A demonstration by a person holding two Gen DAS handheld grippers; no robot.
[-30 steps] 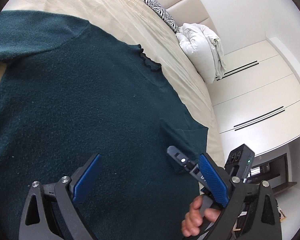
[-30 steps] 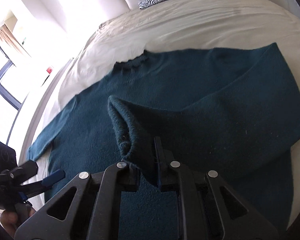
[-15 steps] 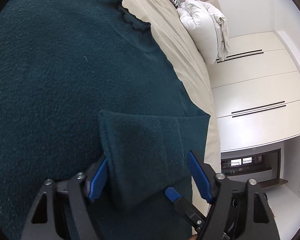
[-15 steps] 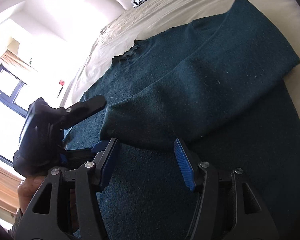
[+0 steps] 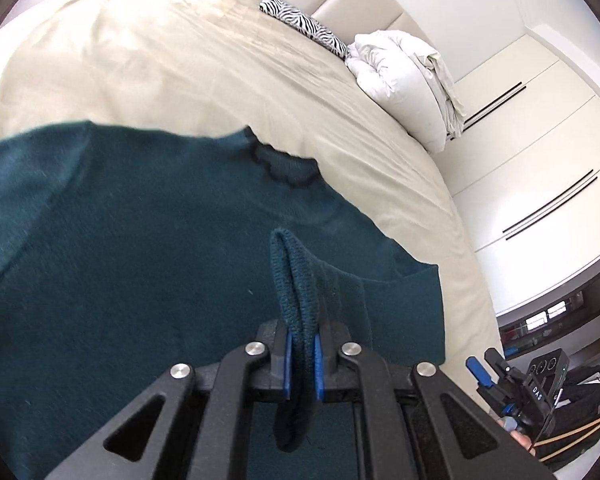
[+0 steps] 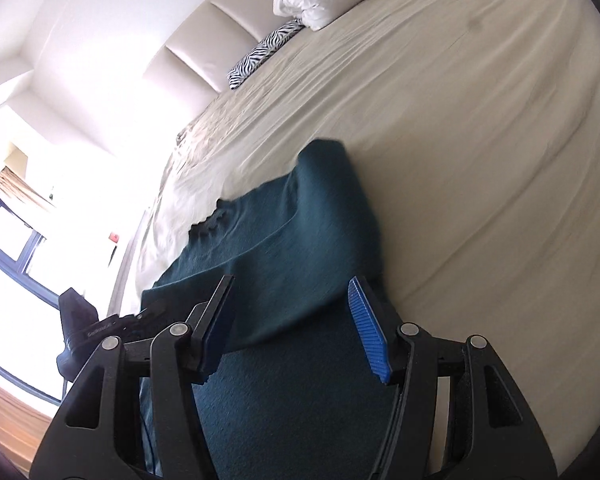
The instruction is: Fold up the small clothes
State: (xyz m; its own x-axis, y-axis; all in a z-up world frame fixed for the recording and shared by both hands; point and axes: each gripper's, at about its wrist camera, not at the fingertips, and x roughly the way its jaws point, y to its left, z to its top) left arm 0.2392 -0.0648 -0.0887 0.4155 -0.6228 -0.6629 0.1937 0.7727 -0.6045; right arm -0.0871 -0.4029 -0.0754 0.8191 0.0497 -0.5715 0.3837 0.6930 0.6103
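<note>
On the beige bed (image 5: 180, 60), dark teal sweater (image 5: 120, 260) lies spread flat, collar toward the headboard. My left gripper (image 5: 300, 354) is pinched tight on the ribbed sleeve cuff (image 5: 290, 276), which stands up between the blue pads (image 5: 286, 356), w/ a bit of knit hanging out below the jaws.

Risk as I see it: the knit is thick and loose, so if I swing the sleeve across too fast the cuff may slide out of the pads, or the drag may pull the whole body off-square and wrinkle the bed sheet under it. Also the sleeve could twist and land bunched rather than flat.

My right gripper (image 6: 296, 326) is spread wide, holding nothing, hovering above the sweater's other side where the sleeve is already folded over the body (image 6: 312, 240); fabric sits between and below its fingers but I can't tell if they touch it. If I drop it carelessly it may snag that fold and undo it. Both grippers sit near each other, so a clash is possible too.
</note>
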